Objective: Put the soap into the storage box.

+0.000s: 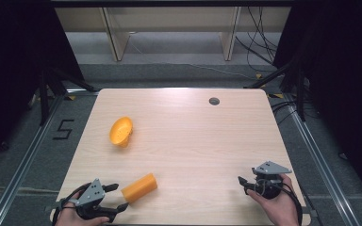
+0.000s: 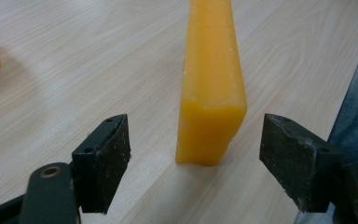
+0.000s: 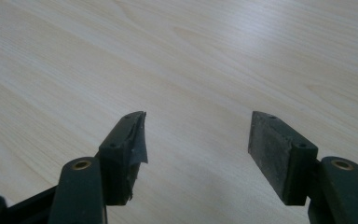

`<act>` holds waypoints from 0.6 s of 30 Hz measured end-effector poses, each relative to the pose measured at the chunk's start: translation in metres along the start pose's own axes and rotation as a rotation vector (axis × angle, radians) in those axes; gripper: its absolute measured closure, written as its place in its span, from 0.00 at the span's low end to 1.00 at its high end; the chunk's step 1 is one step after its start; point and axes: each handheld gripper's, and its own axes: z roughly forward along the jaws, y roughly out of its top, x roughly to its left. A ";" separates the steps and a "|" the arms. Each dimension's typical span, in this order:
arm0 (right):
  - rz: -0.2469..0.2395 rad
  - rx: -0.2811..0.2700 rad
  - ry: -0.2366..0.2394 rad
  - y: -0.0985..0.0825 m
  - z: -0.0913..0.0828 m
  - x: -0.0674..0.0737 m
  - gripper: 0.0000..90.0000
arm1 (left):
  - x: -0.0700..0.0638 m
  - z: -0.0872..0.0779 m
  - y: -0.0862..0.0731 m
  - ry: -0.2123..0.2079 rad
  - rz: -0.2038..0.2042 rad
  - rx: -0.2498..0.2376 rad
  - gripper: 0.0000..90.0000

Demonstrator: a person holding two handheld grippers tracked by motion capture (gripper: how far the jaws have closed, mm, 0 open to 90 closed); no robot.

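The left tongs [image 1: 119,196] gape wide, unclamped, around the near end of the long orange wax-like block [image 1: 139,187], whose axis runs straight ahead of them.

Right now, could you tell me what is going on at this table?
A person holds a gripper in each hand. The left gripper is open, its jaws on either side of the near end of an orange block lying on the table, without touching it. The right gripper is open over bare wood. An orange bowl lies tipped farther back on the left.
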 end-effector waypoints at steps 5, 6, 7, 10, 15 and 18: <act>-0.005 -0.002 -0.002 0.000 -0.001 0.000 0.42 | 0.001 0.001 0.001 0.013 0.027 0.020 0.26; -0.003 0.002 0.002 0.000 0.000 0.000 0.42 | 0.000 0.003 0.001 0.003 0.031 0.031 0.26; -0.024 -0.013 0.010 0.000 0.002 -0.001 0.42 | 0.000 0.003 0.001 0.006 0.037 0.035 0.26; -0.017 -0.010 0.014 0.000 0.002 0.000 0.41 | -0.003 0.004 0.002 -0.007 0.019 0.016 0.26; -0.013 0.010 0.024 0.001 0.001 0.000 0.41 | -0.011 0.013 0.009 -0.011 0.019 0.026 0.27; -0.002 0.008 -0.001 0.001 0.000 0.001 0.41 | -0.017 0.019 0.014 0.018 0.011 0.029 0.28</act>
